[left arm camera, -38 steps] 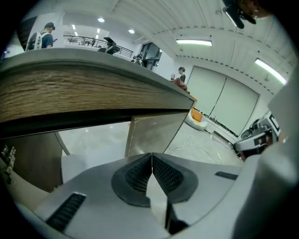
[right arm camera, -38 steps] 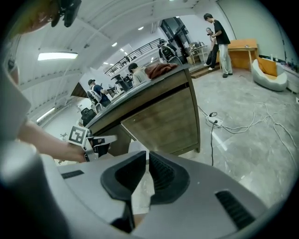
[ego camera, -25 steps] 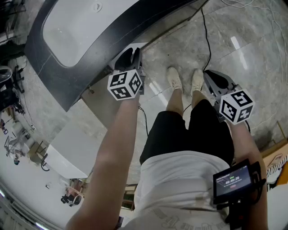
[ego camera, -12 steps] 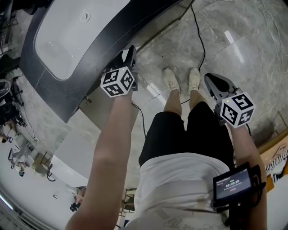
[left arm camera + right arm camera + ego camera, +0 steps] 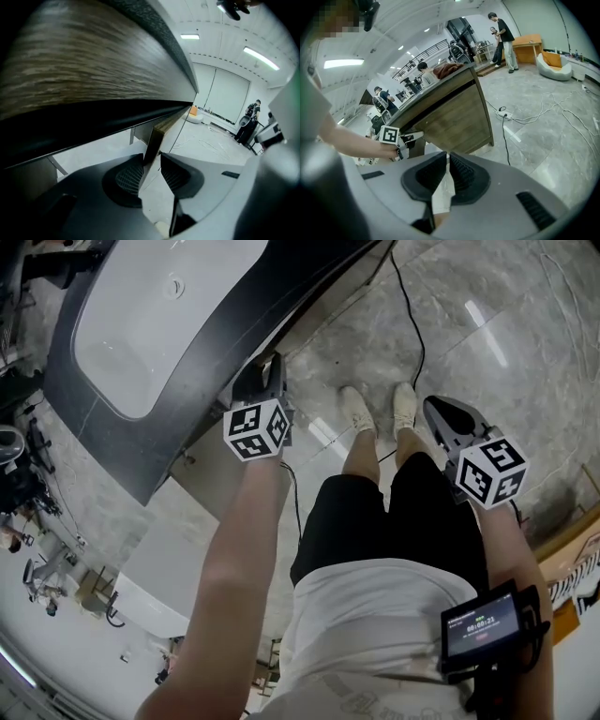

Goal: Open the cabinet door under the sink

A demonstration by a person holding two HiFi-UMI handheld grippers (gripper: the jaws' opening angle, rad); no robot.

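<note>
Under countertop (image 5: 112,432), left fingers (image 5: 129,178) just closed on wood-grain door (image 5: 157,136) edge; right fingers (image 5: 461,173) shut

We see the sink (image 5: 159,324) as smooth, white and glossy, ceramic in look, set in a dark, matt countertop (image 5: 103,442). The cabinet (image 5: 454,124) front carries a brown wood grain with a dull sheen. The cabinet door (image 5: 156,136) shows a tan, wood-like edge. The floor (image 5: 506,324) is grey, veined like stone and polished, and it mirrors the ceiling lights in bright streaks. We note matt black cloth in the shorts (image 5: 375,512) and soft white cloth in the shirt (image 5: 375,615).
</note>
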